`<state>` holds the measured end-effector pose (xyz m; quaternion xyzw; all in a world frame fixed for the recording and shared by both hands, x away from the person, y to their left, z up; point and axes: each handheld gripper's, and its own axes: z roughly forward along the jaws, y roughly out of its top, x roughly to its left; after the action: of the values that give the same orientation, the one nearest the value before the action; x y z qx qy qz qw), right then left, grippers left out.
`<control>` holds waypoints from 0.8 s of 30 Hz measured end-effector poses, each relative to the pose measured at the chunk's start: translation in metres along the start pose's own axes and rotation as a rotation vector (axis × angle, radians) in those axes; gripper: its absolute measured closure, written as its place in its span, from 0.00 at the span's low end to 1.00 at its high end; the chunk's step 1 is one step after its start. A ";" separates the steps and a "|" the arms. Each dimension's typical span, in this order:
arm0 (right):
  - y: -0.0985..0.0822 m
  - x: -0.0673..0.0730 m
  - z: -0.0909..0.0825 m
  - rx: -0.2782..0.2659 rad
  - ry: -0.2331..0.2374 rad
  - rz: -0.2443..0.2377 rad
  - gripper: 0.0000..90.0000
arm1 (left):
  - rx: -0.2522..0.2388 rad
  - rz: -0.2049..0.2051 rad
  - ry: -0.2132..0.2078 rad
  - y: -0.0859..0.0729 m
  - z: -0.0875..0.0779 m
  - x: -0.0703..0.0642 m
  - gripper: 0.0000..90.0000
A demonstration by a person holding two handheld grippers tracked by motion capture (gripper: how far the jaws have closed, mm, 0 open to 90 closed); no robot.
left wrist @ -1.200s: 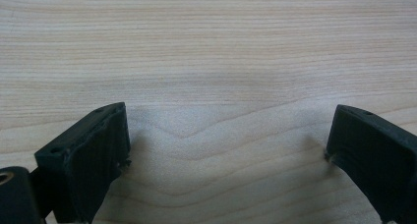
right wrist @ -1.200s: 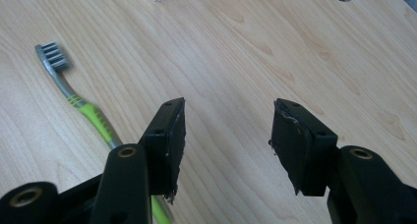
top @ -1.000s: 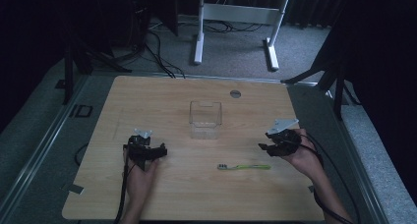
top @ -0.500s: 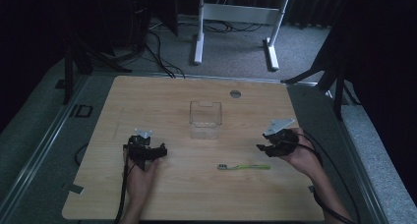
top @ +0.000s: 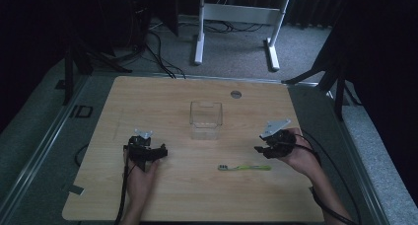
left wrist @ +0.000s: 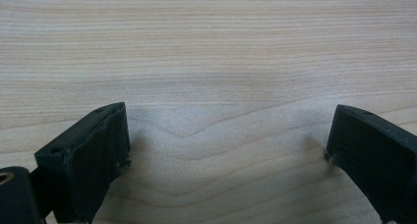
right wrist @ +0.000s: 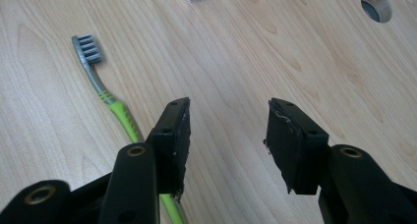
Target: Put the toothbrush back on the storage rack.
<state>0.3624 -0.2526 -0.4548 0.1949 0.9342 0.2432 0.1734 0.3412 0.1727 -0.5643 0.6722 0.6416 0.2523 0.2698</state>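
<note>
The toothbrush [top: 245, 168] is lying left-to-right on the tabletop [top: 167, 101], just near-left of the right gripper [top: 264, 150] — jaws spread but just closing on nothing — far nearer it than the left gripper [top: 146, 154], also spread.

You work in lab or test room, not home. Wooden table [top: 162, 96] sits inside grey metal frame [top: 47, 141] on grey carpet [top: 236, 62]. Black cables [top: 157, 52] trail across floor. White legs of second desk [top: 199, 32] stand behind. Dark stands [top: 69, 67] and black curtains ring your lit table; surroundings dim.
</note>
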 end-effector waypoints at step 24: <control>0.011 0.007 0.003 0.036 0.042 -0.071 0.60 | 0.000 0.000 0.000 0.000 0.000 0.000 0.03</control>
<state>0.3607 -0.2397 -0.4533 0.1595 0.9482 0.2241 0.1589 0.3412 0.1727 -0.5643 0.6723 0.6415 0.2523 0.2698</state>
